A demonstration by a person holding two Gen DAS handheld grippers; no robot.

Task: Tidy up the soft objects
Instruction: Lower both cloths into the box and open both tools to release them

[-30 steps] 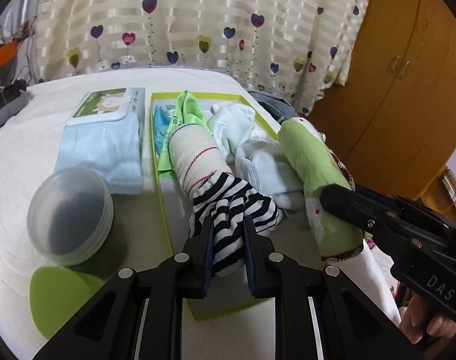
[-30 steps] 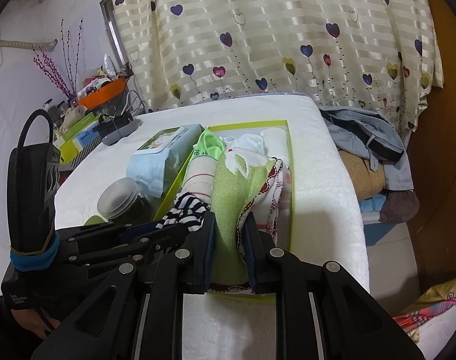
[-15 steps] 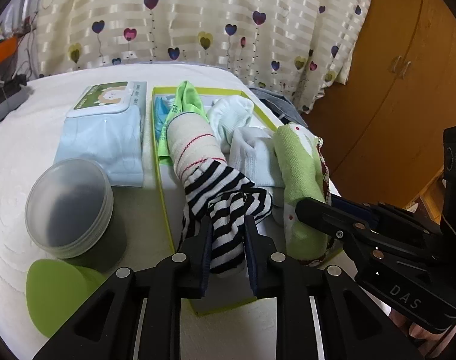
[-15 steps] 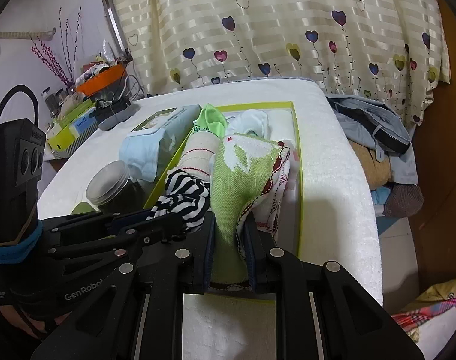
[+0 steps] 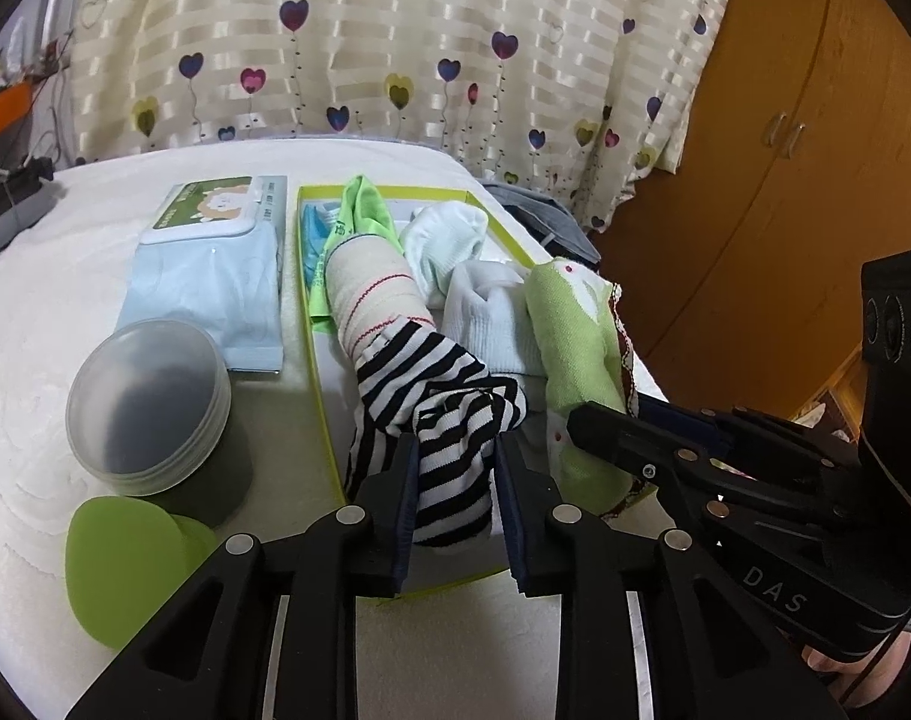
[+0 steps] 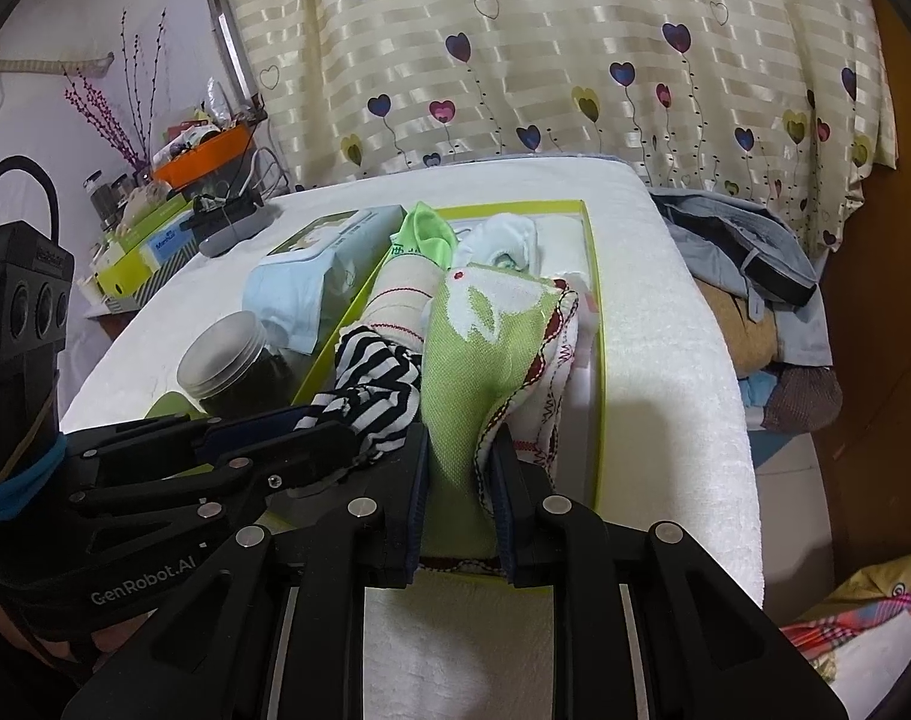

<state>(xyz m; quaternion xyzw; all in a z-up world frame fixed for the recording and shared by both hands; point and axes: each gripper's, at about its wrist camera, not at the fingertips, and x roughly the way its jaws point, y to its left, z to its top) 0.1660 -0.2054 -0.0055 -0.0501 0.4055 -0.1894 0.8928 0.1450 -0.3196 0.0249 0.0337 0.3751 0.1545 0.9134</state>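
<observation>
My left gripper [image 5: 453,489] is shut on a black-and-white striped sock [image 5: 437,414] whose beige upper part [image 5: 374,294] stretches back over the green-rimmed tray [image 5: 313,336]. My right gripper [image 6: 460,471] is shut on a green knitted sock [image 6: 476,354] with a white and red edge, held over the tray's right side [image 6: 596,324]. The right gripper [image 5: 623,438] also shows in the left wrist view, beside the striped sock. White socks [image 5: 473,276] and a bright green sock [image 5: 365,210] lie in the tray.
A pale blue wipes pack [image 5: 215,264] lies left of the tray. A lidded jar [image 5: 149,402] and a green disc [image 5: 125,564] stand at the near left. Folded clothes [image 6: 749,276] sit off the bed's right edge. A wooden cupboard [image 5: 785,138] stands to the right.
Both grippers have drawn back toward the near edge with their socks still held. The striped sock and the green sock are stretched out further over the tray.
</observation>
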